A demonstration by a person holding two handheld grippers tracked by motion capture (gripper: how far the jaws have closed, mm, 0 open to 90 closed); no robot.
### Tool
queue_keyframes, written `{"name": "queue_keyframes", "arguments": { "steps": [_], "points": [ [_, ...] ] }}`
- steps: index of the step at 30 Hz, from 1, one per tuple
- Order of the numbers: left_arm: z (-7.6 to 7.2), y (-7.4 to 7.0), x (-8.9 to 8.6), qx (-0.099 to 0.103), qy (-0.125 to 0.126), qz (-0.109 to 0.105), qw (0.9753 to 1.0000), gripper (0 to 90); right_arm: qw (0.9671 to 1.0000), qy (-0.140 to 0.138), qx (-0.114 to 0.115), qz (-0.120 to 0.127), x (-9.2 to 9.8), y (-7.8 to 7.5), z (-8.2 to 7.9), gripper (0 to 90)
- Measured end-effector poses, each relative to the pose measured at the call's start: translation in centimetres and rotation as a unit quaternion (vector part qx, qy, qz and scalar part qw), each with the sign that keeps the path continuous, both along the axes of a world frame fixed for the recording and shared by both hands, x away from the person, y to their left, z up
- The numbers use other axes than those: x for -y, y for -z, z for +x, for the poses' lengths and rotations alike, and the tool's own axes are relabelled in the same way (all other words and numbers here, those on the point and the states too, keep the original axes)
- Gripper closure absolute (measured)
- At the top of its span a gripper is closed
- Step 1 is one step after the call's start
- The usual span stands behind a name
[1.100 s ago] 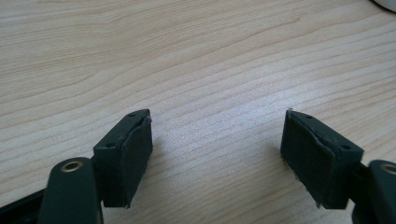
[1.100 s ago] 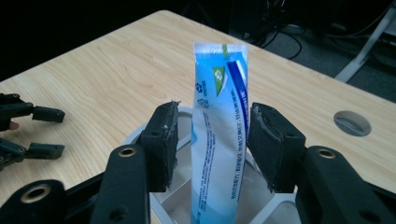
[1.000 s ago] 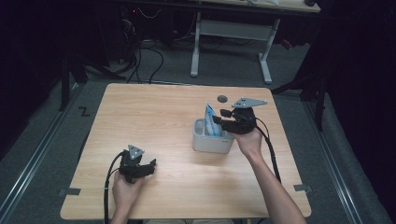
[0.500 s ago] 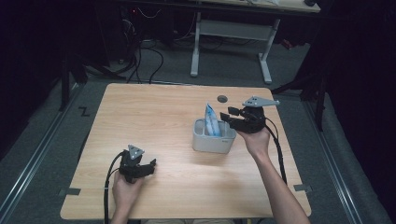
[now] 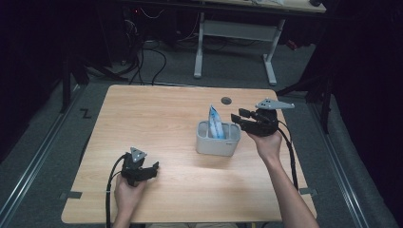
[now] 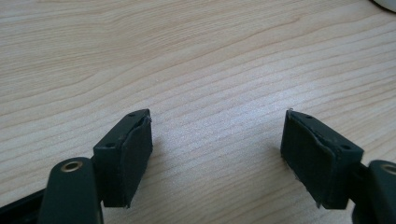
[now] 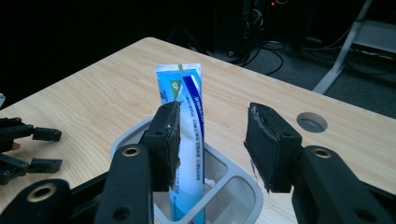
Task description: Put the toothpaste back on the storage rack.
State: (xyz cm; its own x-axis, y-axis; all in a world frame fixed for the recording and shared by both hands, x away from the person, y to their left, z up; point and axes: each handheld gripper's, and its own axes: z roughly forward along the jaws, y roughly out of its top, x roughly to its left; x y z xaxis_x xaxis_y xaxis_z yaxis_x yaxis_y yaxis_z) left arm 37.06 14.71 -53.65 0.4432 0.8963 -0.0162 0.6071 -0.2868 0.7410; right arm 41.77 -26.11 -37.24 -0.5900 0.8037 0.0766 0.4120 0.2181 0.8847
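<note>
On the pale wooden tabletop, with a dark room and a desk frame behind it, our right claw hangs with its jaws spread wide and nothing between them, just above the grey holder, in which the blue-and-white toothpaste tube stands upright. We judge the placing done and the release step in hand. Next we should lift the right claw clear without brushing the tube, while our left claw rests wide and empty near the front edge.
</note>
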Motion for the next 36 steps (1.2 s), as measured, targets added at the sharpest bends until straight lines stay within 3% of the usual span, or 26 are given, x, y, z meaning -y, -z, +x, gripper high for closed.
{"name": "queue_keyframes", "arguments": {
  "steps": [3,15,36],
  "points": [
    [0.0,0.0,0.0,0.000,0.000,0.000,1.0000,25.3,0.9999,0.004,0.008,0.008,0.5,0.0,-0.3,55.4],
    [0.0,0.0,0.0,0.000,0.000,0.000,1.0000,25.3,0.9991,0.028,0.006,0.031,3.3,0.5,-1.2,56.1],
    [0.0,0.0,0.0,0.000,0.000,0.000,1.0000,25.3,0.9977,0.051,0.010,0.042,6.5,0.6,-3.1,56.2]
  ]
}}
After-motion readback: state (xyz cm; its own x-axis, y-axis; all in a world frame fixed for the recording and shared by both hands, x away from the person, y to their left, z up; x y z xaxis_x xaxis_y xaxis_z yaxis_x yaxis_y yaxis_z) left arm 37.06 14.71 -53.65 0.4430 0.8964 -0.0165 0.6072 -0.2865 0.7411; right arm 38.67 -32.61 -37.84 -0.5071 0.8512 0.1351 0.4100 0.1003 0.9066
